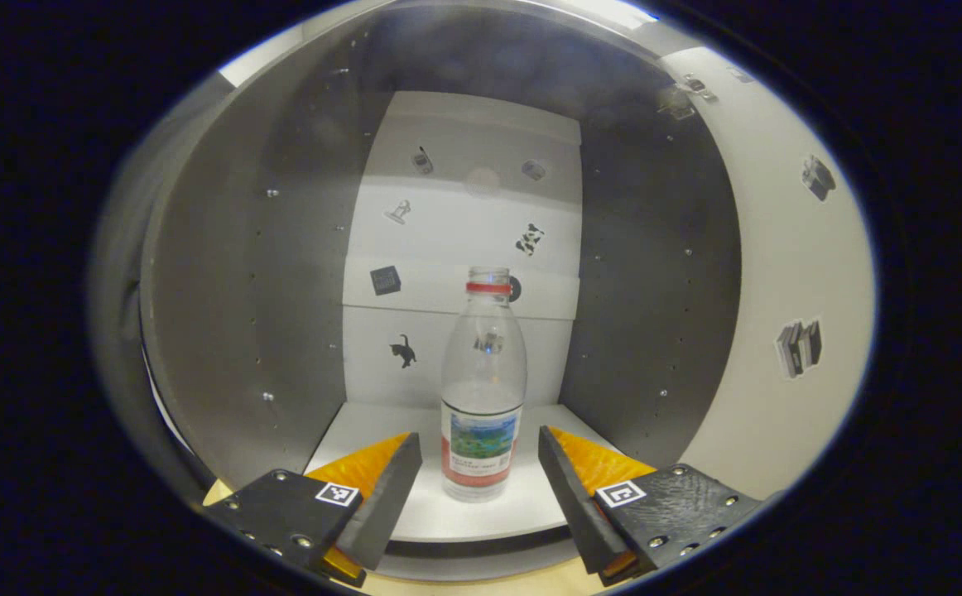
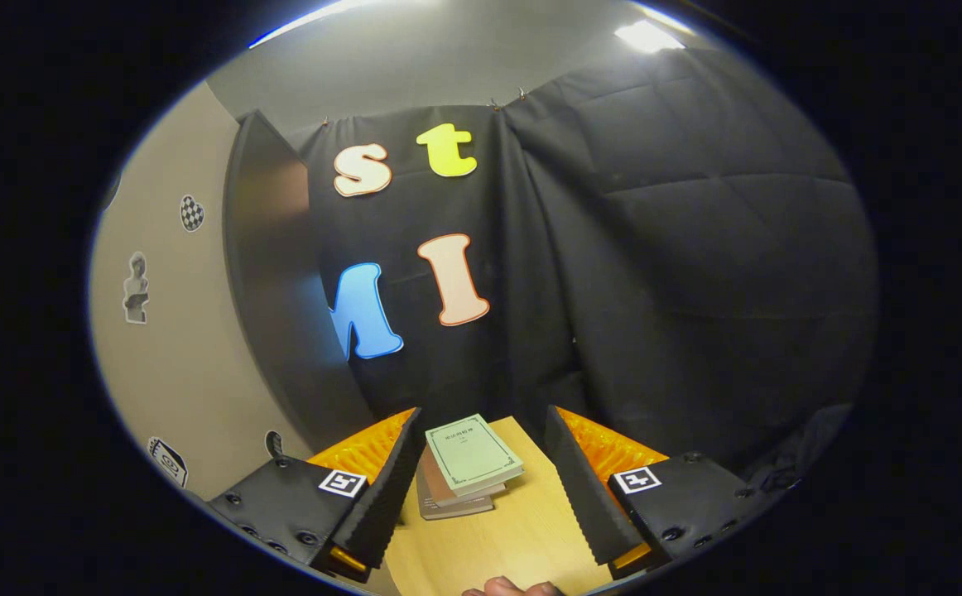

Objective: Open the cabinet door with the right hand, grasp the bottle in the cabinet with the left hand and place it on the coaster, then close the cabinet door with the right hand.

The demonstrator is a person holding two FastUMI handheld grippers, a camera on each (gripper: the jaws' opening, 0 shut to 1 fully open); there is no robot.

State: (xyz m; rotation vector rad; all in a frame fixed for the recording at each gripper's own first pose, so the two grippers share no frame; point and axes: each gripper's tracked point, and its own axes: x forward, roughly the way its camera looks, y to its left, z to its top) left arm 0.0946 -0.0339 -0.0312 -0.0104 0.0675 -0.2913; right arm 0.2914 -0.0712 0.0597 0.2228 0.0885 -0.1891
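Left gripper view: my left gripper (image 1: 479, 463) had its fingers spread wide, so the water bottle (image 1: 483, 389), standing inside the open cabinet (image 1: 224, 290), could fit between them.

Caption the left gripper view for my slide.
Open left tongs flank an upright bottle inside the cabinet.

Upright bottle (image 1: 483, 389) on the open cabinet (image 1: 464, 207) shelf (stickered back wall), between the spread left gripper (image 1: 479, 454) fingers.
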